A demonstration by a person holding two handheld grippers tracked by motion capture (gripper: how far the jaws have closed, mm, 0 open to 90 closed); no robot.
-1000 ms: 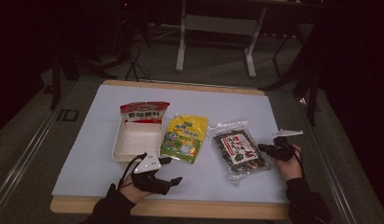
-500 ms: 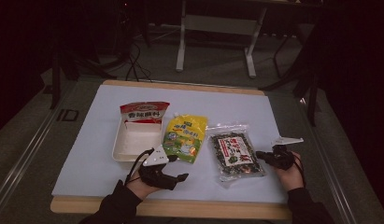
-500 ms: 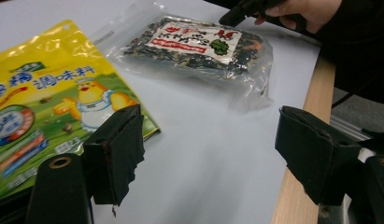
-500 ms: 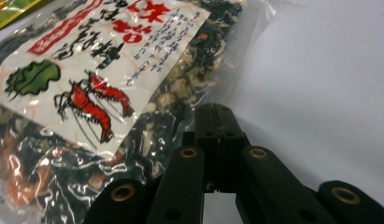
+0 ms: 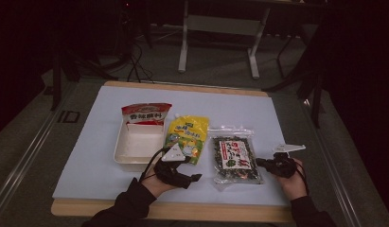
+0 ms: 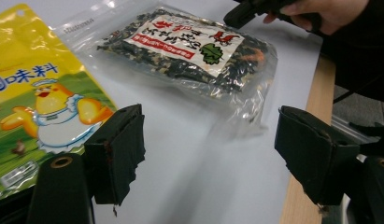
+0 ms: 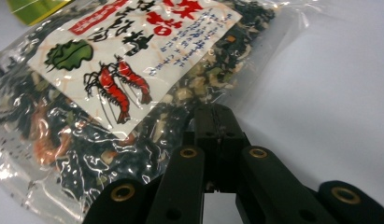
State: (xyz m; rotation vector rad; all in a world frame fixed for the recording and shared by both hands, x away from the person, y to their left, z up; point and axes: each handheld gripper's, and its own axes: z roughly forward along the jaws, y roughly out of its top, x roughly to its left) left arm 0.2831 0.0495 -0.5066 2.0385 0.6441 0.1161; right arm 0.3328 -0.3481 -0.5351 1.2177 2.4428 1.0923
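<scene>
A clear bag of dried seaweed and shrimp [image 5: 234, 158] [image 6: 180, 44] [image 7: 110, 79] lies flat on the white table top, right of centre. My right gripper [image 5: 259, 161] [image 7: 213, 116] sits low at the bag's right edge, jaws pressed together on the clear plastic rim. From the left gripper view, that right gripper [image 6: 241, 11] touches the bag's far side. My left gripper [image 5: 192, 181] [image 6: 208, 158] hovers open near the front edge, between the yellow chicken-print pouch [image 5: 186, 137] [image 6: 35, 93] and the seaweed bag, with nothing between its jaws.
A white tray [image 5: 119, 151] stands left of the yellow pouch, with a red-and-white packet [image 5: 145, 115] leaning on its far end. The table's wooden front edge [image 5: 206, 212] is close behind both hands. Bare white surface [image 5: 230, 106] stretches across the back half.
My right gripper slid left and toward the front, reaching the seaweed bag's right edge. My left gripper moved right, from in front of the tray toward the gap between the two pouches.
</scene>
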